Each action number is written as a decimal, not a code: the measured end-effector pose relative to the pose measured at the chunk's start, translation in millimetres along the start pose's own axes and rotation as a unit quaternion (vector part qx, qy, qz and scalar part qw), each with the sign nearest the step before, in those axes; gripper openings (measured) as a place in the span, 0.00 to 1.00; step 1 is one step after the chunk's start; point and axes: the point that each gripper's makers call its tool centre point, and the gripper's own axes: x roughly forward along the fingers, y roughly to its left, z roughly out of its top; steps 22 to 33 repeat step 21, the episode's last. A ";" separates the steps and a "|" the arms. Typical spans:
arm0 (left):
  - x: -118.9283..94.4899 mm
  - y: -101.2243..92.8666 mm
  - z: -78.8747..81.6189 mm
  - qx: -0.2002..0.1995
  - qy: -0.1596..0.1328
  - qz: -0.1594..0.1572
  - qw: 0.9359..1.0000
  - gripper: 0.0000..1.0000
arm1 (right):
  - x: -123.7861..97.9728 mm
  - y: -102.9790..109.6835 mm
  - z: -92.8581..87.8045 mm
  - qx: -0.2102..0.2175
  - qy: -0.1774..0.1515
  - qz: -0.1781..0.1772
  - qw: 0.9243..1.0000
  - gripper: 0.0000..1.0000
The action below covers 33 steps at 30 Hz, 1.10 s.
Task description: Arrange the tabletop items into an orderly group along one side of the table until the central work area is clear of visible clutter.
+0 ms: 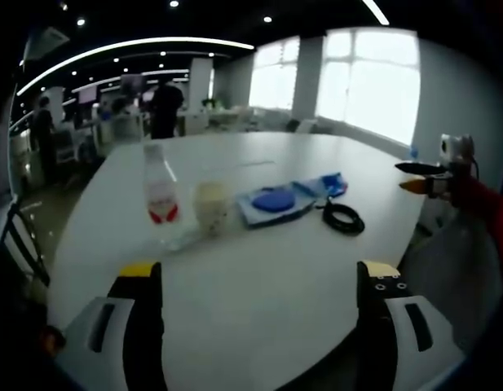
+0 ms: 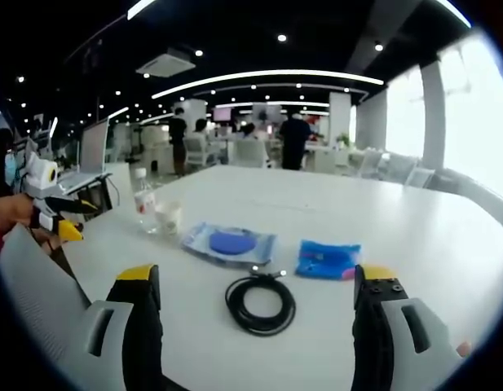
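progress: early, nothing grouped at an edge | items: water bottle (image 1: 161, 194), paper cup (image 1: 210, 207), blue pouch with disc (image 2: 230, 243), blue packet (image 2: 327, 259), black cable coil (image 2: 260, 304) strung across table (image 2: 430, 228) middle | left gripper (image 1: 259, 281) spread, empty | right gripper (image 2: 255, 285) spread, empty, nearest coil

Behind the white table (image 2: 414, 220), across the upper part of the right gripper view, runs an open office: people (image 2: 295, 140) stand and sit among desks and white chairs (image 2: 251, 151) at the frame's centre. Curved light strips (image 2: 267, 75) and round spot lamps (image 2: 281, 37) cross the dark ceiling. Bright windows (image 1: 369, 77) fill the upper right of the left gripper view, where a dark-clad person (image 1: 164, 107) stands at upper left.
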 end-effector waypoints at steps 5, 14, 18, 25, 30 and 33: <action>0.5 2.2 -1.4 -0.001 0.002 0.000 1.000 0.96 | 0.3 0.4 -0.7 0.001 0.001 0.002 1.000 0.97; 1.2 2.3 -2.6 0.002 0.005 -0.002 1.000 0.95 | 0.8 1.1 -1.8 0.003 0.004 0.004 1.000 0.97; 1.4 1.2 -3.6 0.005 0.007 -0.004 1.000 0.94 | 0.9 1.8 -2.0 0.002 0.005 0.006 1.000 0.97; 1.4 0.7 -4.2 0.007 0.009 -0.005 1.000 0.94 | 0.8 1.7 -1.8 0.003 0.004 0.005 1.000 0.97; 1.4 0.7 -4.2 0.007 0.009 -0.005 1.000 0.94 | 0.8 1.7 -1.8 0.003 0.004 0.005 1.000 0.97; 1.4 0.7 -4.2 0.007 0.009 -0.005 1.000 0.94 | 0.8 1.7 -1.8 0.003 0.004 0.005 1.000 0.97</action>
